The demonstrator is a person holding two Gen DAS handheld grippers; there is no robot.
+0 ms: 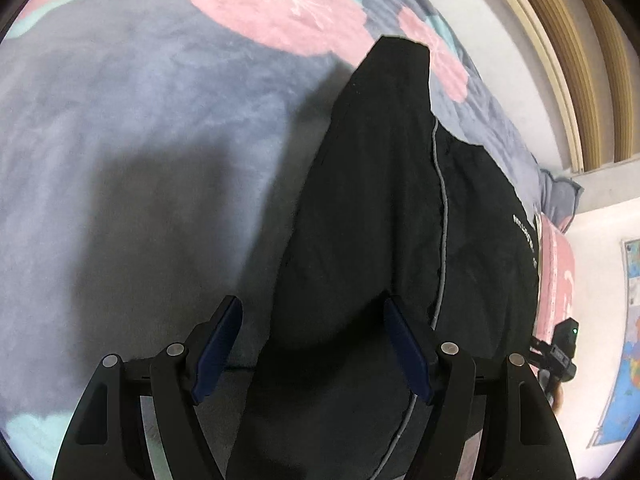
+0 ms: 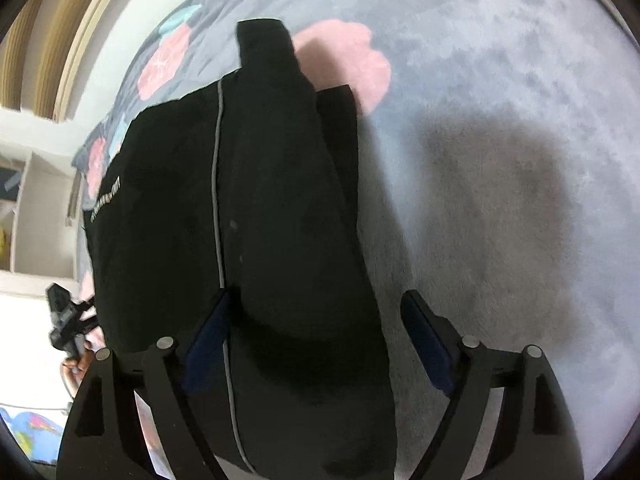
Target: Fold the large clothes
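Observation:
A black garment (image 1: 384, 208) with a thin grey seam line and small white lettering lies on a grey-blue blanket (image 1: 140, 128); a sleeve is folded over its body. My left gripper (image 1: 312, 344) is open, its jaws wide apart above the garment's near edge, holding nothing. In the right wrist view the same garment (image 2: 240, 208) fills the left half, one sleeve end pointing away. My right gripper (image 2: 320, 344) is open over the garment's near right edge, empty. The other gripper shows small at the edge of each view (image 1: 560, 348) (image 2: 64, 320).
The blanket has pink and teal flower patches (image 1: 280, 12) and covers a bed. A white wall and a wooden frame (image 1: 572, 60) lie beyond the bed's far side. A colourful map (image 1: 624, 340) is on the floor side.

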